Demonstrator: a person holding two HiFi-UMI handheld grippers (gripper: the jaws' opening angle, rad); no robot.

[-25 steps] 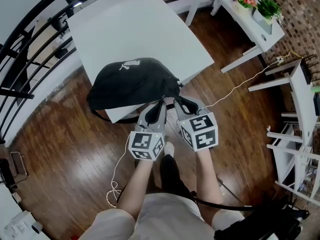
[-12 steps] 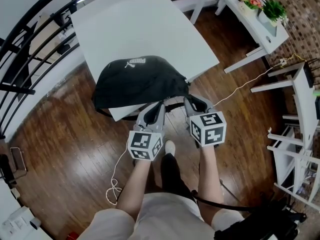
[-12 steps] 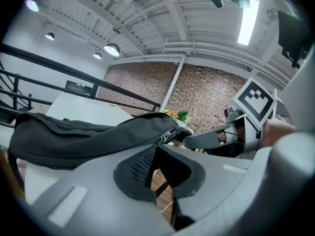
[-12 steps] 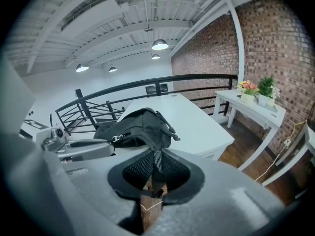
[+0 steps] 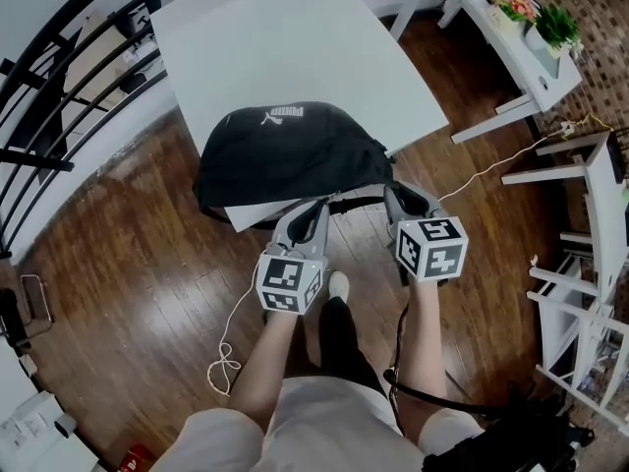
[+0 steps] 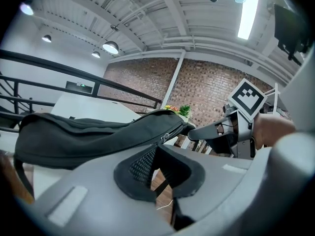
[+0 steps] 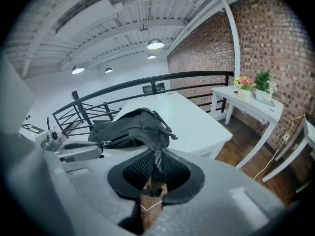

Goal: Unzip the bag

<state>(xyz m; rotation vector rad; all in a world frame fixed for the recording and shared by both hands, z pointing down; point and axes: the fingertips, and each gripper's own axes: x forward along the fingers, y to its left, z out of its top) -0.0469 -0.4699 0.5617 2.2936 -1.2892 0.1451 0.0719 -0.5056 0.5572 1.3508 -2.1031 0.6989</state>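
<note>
Brace with your right gripper (image 5: 401, 197) clamped on the strap (image 7: 156, 160) (counter-tension) and draw the zipper pull (image 6: 167, 138), seemingly pinched in your closed left gripper (image 6: 156, 149), steadily along the black waist bag (image 5: 285, 150).

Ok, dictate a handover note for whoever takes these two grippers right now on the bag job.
Left gripper: shut, tips at the zip pull, apparently pinching it.
Right gripper: shut on the strap at the bag's end.
Bag: on the near corner of the table.
Done: both grips look set.
Left: no opening shows in the bag yet. Probably draw the zip pull along while the right gripper holds the strap taut.
</note>
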